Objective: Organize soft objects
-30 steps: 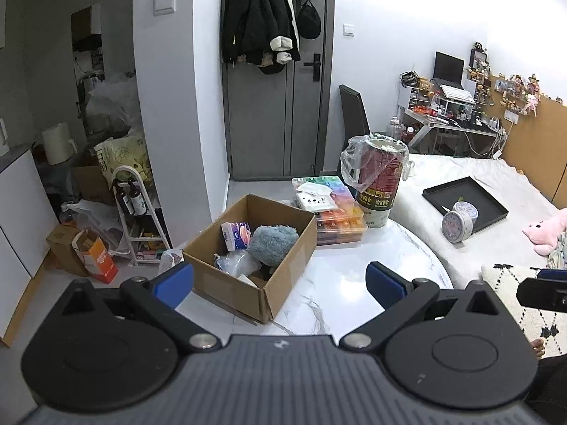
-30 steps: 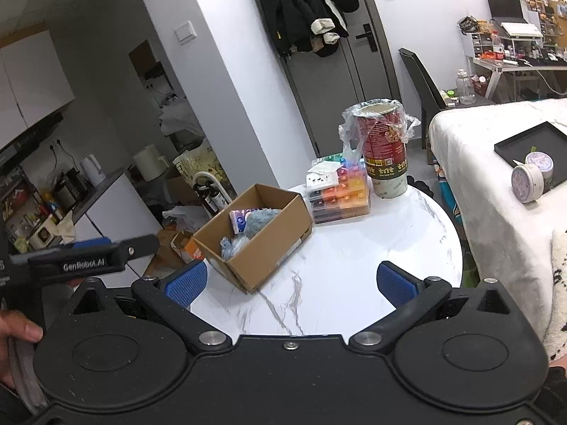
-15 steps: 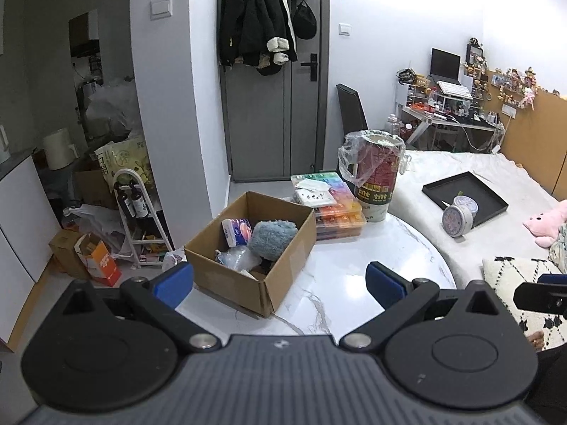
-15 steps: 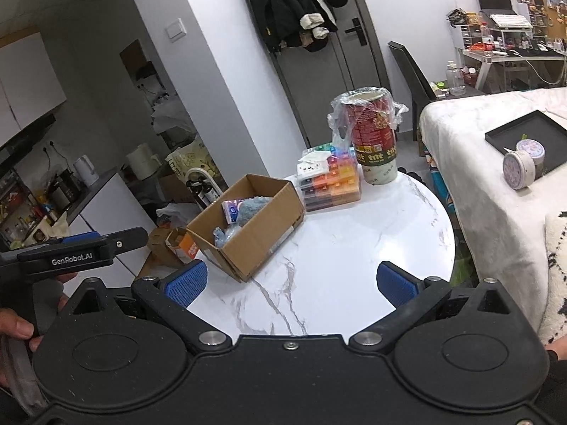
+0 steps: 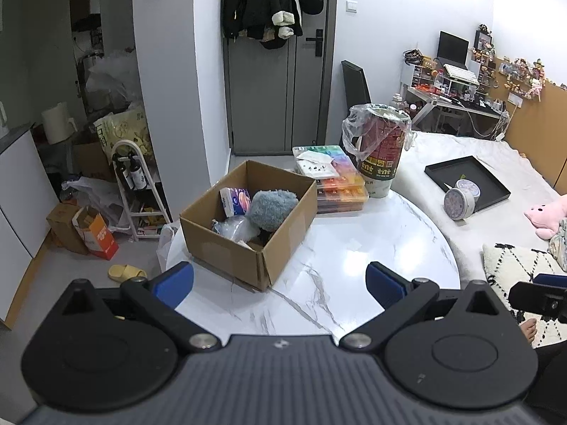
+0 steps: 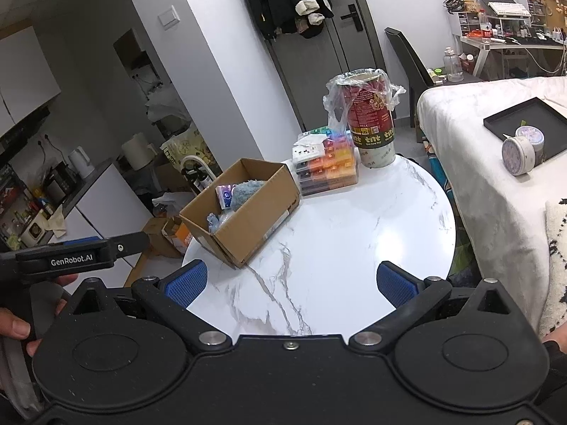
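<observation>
An open cardboard box [image 5: 226, 248] [image 6: 262, 219] stands on the left part of the round white marble table [image 5: 347, 269] [image 6: 340, 248]. Inside it lie a fluffy grey-blue soft thing [image 5: 271, 207] [image 6: 244, 189], a small tissue pack [image 5: 234, 201] [image 6: 225, 194] and a crumpled clear bag [image 5: 232, 228]. A pink plush toy [image 5: 547, 214] lies on the bed at the right. My left gripper [image 5: 280, 285] hangs open and empty above the table's near edge. My right gripper [image 6: 291, 283] is also open and empty, short of the table.
At the table's back stand a red tube lined with a plastic bag [image 5: 382, 148] [image 6: 370, 120] and a colourful organiser case [image 5: 333, 184] [image 6: 326, 166]. The bed [image 5: 496, 184] holds a black tray [image 5: 467, 180] and a round tin [image 5: 457, 203]. Clutter, boxes and a rack fill the floor at left.
Both grippers have drawn back and risen a little, so the table and box look smaller and farther off. Their jaws stayed open and empty.
</observation>
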A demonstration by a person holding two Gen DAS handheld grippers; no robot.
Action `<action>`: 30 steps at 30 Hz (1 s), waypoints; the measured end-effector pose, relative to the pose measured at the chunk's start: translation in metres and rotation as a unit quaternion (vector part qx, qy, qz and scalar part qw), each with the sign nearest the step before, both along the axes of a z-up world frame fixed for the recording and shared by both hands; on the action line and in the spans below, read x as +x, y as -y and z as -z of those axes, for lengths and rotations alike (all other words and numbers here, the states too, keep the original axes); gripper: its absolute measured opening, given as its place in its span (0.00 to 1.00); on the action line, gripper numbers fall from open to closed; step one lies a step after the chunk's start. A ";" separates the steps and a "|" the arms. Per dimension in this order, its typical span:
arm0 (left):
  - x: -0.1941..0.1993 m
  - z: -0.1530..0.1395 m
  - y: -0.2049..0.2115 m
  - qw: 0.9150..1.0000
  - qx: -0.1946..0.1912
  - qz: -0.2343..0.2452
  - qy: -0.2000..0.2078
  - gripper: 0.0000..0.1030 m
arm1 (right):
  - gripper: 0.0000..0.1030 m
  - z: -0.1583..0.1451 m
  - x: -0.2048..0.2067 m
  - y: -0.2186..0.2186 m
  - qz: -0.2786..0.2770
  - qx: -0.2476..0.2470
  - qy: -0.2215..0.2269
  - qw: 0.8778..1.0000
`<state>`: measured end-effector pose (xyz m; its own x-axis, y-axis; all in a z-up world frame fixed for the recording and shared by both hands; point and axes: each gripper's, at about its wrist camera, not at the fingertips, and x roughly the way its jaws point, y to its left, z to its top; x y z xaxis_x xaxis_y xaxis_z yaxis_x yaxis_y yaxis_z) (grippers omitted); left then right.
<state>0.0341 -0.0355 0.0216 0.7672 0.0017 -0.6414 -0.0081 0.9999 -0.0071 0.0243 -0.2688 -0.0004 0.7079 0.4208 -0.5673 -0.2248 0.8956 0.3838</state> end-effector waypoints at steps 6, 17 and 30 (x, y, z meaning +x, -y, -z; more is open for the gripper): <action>-0.001 0.005 0.005 1.000 0.000 0.007 -0.008 0.99 | 1.00 -0.002 -0.001 -0.004 -0.003 -0.007 0.001 1.000; -0.001 0.005 0.002 1.000 -0.005 -0.004 -0.009 0.99 | 1.00 -0.005 0.000 -0.007 -0.007 -0.009 0.003 1.000; -0.001 0.008 0.001 1.000 -0.007 -0.004 -0.011 0.99 | 1.00 -0.007 0.001 -0.009 -0.010 -0.014 0.006 1.000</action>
